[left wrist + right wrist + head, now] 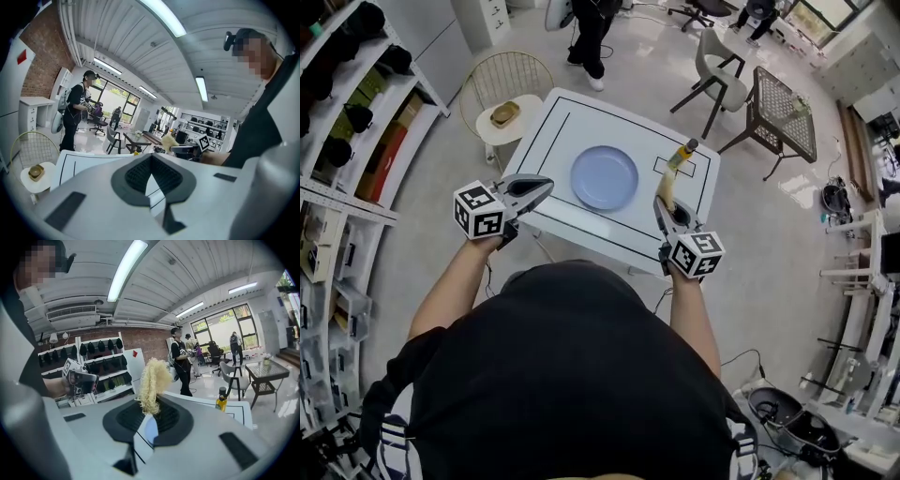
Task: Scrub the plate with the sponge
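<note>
My left gripper (545,186) is clenched with nothing between its jaws. It hangs off the lower left edge of the white bench (546,141), apart from everything on it. Its own view shows the dark pads (133,176) drawn together, with only the bench top showing past them.

My right gripper (662,204) is at the lower right of the bench. It is clamped on the sponge (152,380), a pale yellow, stringy tuft that sticks up past the jaw tips. In the head view the sponge points toward the top of the frame and sits to the right of the plate (605,178), not touching it.

The plate is round and pale blue and lies flat near the middle of the bench, inside the black outline. A bottle (680,157) of yellow liquid with a dark cap stands in a small marked box to the upper right of the plate, just beyond the sponge.

At upper left of the head view, a round side table (511,127) beside the bench carries a small bowl (504,114).
</note>
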A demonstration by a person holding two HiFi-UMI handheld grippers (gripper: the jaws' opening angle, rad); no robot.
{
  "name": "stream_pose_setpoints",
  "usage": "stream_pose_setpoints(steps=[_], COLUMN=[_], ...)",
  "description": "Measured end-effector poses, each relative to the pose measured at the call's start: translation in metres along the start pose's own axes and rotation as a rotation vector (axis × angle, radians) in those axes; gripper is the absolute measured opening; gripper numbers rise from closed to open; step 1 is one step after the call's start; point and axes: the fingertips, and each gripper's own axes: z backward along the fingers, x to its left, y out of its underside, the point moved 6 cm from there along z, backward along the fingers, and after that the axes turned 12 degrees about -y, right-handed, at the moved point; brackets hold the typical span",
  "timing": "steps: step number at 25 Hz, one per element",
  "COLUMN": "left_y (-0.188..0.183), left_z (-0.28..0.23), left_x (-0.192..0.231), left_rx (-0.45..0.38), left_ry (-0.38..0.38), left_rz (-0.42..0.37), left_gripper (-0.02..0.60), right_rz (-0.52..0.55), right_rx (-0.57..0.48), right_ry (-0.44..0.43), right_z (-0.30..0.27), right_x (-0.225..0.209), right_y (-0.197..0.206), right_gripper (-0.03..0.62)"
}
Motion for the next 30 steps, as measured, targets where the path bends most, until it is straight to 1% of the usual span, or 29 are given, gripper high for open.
stream_pose_setpoints(steps=[4, 8, 15, 24, 30], left_y=[-0.011, -0.015, 0.007, 0.022, 0.023], left_z=[0.001, 0.002, -0.006, -0.021, -0.021], left_x=[0.004, 0.002, 0.000, 0.022, 0.049], left_rx=[-0.017, -0.044, -0.039, -0.041, -0.038], left_ry=[-0.017, 0.001, 0.027, 0.018, -0.009], left_rz=[-0.013, -0.021, 0.016, 0.074, 0.098], left_gripper=[0.003, 0.003, 0.003, 0.003, 0.003], right_rz=[-0.008, -0.008, 0.008, 0.041, 0.035], right_rx=[0.012, 0.036, 0.098, 0.210, 0.281], right_ry=[-0.017, -0.016, -0.031, -0.045, -0.054], right_z=[-0.002, -0.008, -0.022, -0.054, -0.080], right_x=[-0.010, -0.016, -0.021, -0.033, -0.048], right_y=[0.004, 0.010, 0.021, 0.035, 0.050], right_gripper=[0.035, 0.035, 0.037, 0.035, 0.035])
